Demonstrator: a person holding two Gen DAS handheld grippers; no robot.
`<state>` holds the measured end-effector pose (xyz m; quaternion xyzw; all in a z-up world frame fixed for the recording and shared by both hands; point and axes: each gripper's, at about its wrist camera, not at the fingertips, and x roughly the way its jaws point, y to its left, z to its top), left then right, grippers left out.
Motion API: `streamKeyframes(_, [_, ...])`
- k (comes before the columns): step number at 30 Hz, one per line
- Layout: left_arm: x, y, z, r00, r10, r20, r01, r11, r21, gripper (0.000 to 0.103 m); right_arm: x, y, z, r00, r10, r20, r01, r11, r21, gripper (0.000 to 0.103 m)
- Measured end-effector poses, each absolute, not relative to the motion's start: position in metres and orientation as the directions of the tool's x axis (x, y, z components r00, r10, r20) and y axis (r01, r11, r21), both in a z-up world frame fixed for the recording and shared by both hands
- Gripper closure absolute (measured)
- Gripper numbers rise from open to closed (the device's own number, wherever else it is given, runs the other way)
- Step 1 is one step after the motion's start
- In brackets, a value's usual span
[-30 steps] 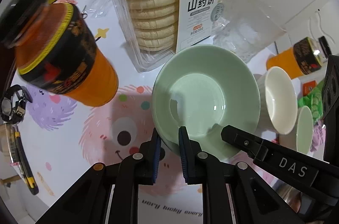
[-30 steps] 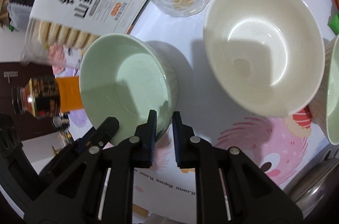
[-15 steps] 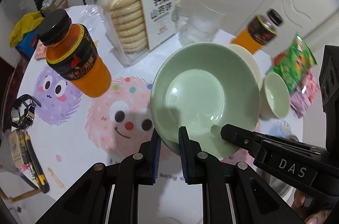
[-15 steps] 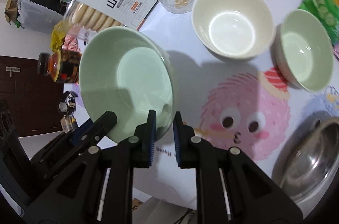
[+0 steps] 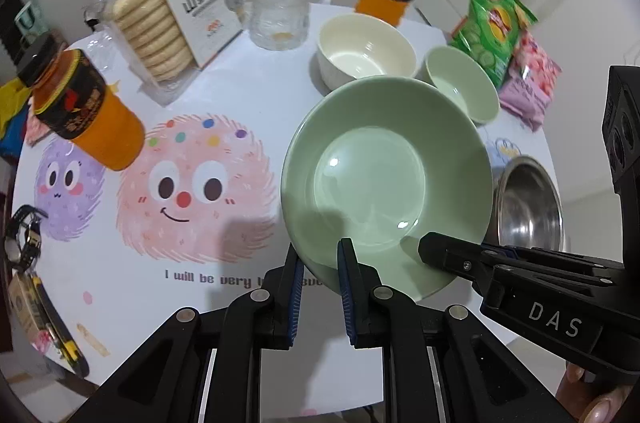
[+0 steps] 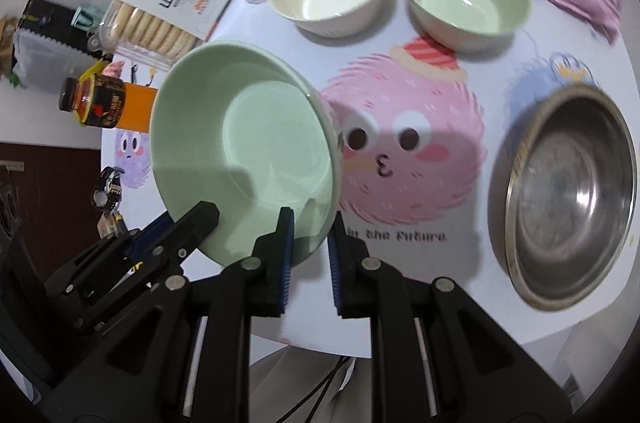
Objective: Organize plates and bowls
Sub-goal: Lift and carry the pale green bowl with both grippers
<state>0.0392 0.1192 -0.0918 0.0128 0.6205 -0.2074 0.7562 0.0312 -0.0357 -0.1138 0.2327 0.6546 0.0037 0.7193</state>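
"DAS" claw [image 5: 460,259] grips green bowl [image 5: 386,179].

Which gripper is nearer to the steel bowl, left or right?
Right. The right gripper, on the green bowl's rim, faces the steel bowl; the left gripper holds the rim's far side.
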Motion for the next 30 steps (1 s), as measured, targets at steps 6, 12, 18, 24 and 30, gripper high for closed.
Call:
streamKeyframes(6, [0.038, 0.111, -0.109, 0.141, -0.292, -0.946, 0.369, 0.902, -0.223, 0.086, 0.022, -0.039, -0.126, 0.151, 0.28, -0.948, 0.333, 0.889, 0.315, 0.084])
streamKeyframes(12, [0.04, 0.109, -0.133, 0.129, -0.283, -0.951, 0.372, 0.902, -0.218, 0.086, 0.025, -0.039, -0.148, 0.129, 0.266, -0.955, 0.359, 0.886, 0.295, 0.084])
streamKeyframes(18, [0.039, 0.109, -0.15, 0.107, -0.279, -0.954, 0.36, 0.906, -0.224, 0.086, 0.024, -0.038, -0.165, 0.104, 0.262, -0.959, 0.375, 0.883, 0.282, 0.084])
streamKeyframes(24, [0.041, 0.108, -0.152, 0.099, -0.283, -0.954, 0.342, 0.91, -0.235, 0.082, 0.026, -0.039, -0.167, 0.106, 0.268, -0.957, 0.388, 0.875, 0.288, 0.084])
streamKeyframes(30, [0.046, 0.114, -0.149, 0.103, -0.293, -0.951, 0.305, 0.919, -0.25, 0.002, 0.023, -0.055, -0.161, 0.135, 0.276, -0.952, 0.442, 0.843, 0.307, 0.059])
